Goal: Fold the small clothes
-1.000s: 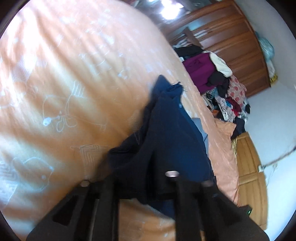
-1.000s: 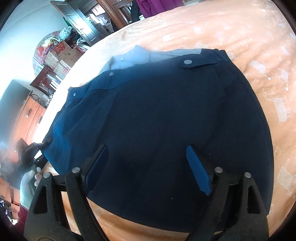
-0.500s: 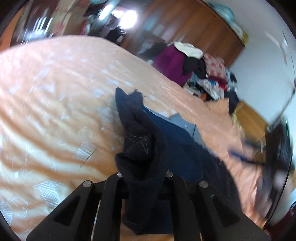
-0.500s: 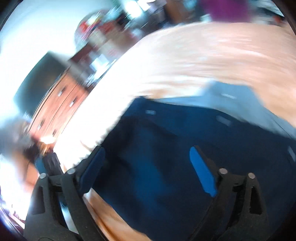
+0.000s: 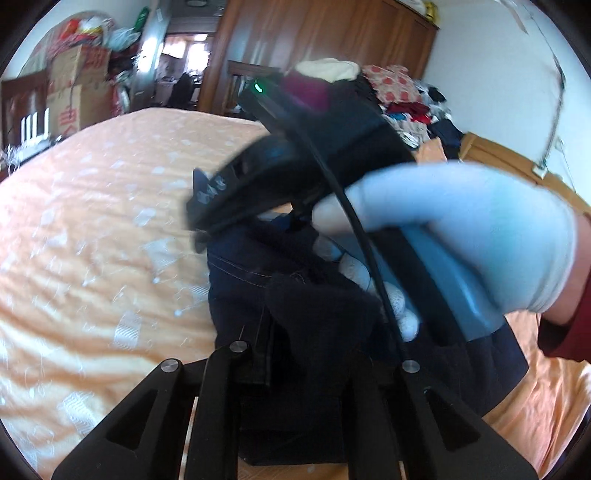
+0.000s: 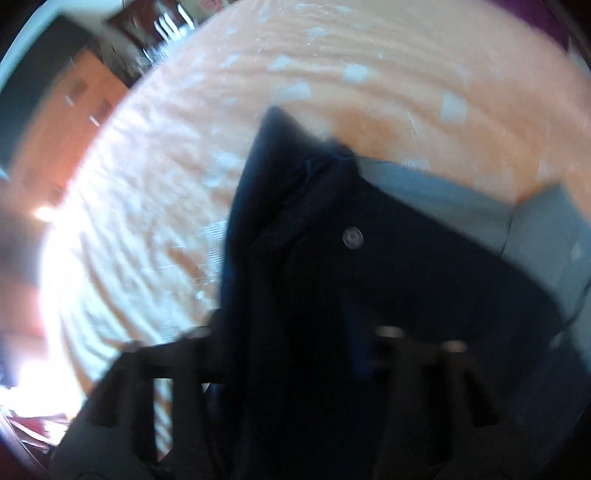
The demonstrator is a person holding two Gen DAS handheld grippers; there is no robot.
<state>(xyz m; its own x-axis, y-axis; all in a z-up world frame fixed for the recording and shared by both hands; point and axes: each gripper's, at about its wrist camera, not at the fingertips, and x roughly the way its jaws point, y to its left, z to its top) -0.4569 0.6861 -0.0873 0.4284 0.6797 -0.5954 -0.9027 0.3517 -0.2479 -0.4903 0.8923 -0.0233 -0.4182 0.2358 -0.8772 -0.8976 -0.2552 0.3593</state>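
The left gripper [image 5: 303, 354] was pressed together on a bunched fold of the dark navy garment [image 5: 314, 317], with the cloth rising between its two fingers and spilling forward and below them onto the orange bedspread [image 5: 92, 229]. Directly ahead of this gripper, and close above the cloth, the right gripper [image 5: 207, 218] crossed the left wrist view from the right, held by a hand in a pale blue glove [image 5: 472, 225] with a dark red sleeve [image 5: 569, 325] at the wrist; a black cable [image 5: 354, 221] ran down across it. Whether its tips touched the fabric could not be determined from that view. In the right wrist view, which was blurred, the right gripper's fingers sat close together with navy cloth gathered between them, consistent with a pinch on the garment, though the contact surfaces themselves were hidden by fabric. Ahead of that gripper the garment stood up in a creased ridge, with a round metal snap [image 6: 352, 237] showing just to the right of the ridge and a pale grey lining [image 6: 461, 199] exposed further right. The rest of the garment lay on the bedspread to the right. Beyond the left gripper, at the far side of the bed, stood a wooden wardrobe [image 5: 332, 33], a heap of mixed clothes [image 5: 399, 92] and cardboard boxes [image 5: 74, 88].
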